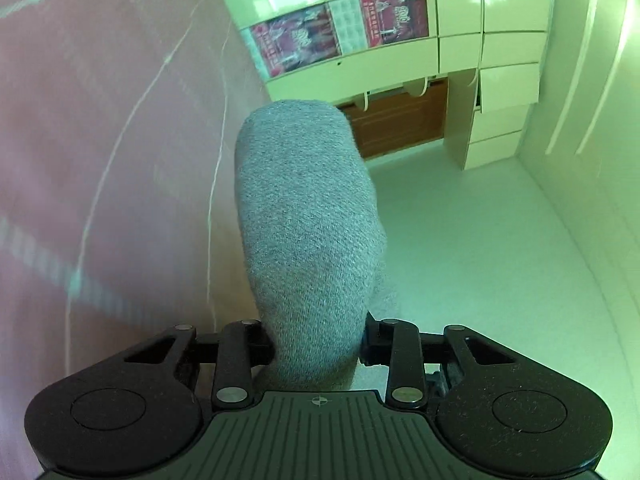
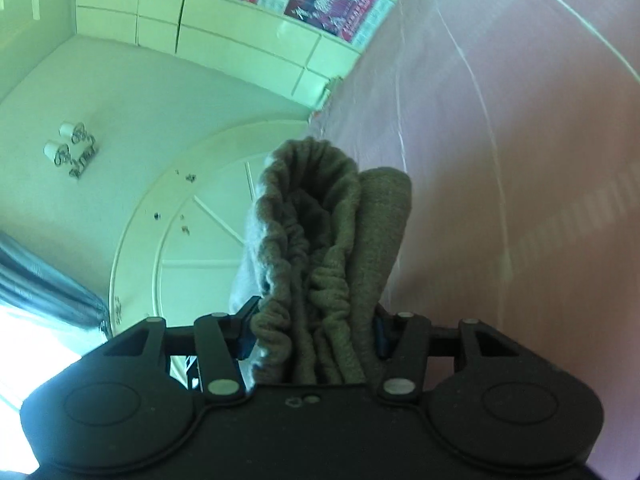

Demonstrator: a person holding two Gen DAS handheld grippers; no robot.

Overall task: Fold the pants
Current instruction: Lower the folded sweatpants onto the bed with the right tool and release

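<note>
The grey knit pants (image 1: 304, 200) fill the middle of the left wrist view. A smooth rounded fold of them rises out from between the jaws of my left gripper (image 1: 318, 332), which is shut on the cloth; its fingertips are buried in the fabric. In the right wrist view the gathered elastic waistband of the pants (image 2: 316, 216) bunches up between the jaws of my right gripper (image 2: 316, 328), which is shut on it. That gripper's fingertips are hidden by the cloth too. Both views look out level over the pink surface.
A pink sheet-covered surface (image 1: 100, 140) spreads left of the left gripper and, as the same pink surface (image 2: 520, 160), right of the right gripper. Cream cabinets (image 1: 500, 40) with red posters (image 1: 392, 12) and a brown wooden panel (image 1: 400, 120) stand beyond. A grey curtain (image 2: 36, 280) hangs at the left.
</note>
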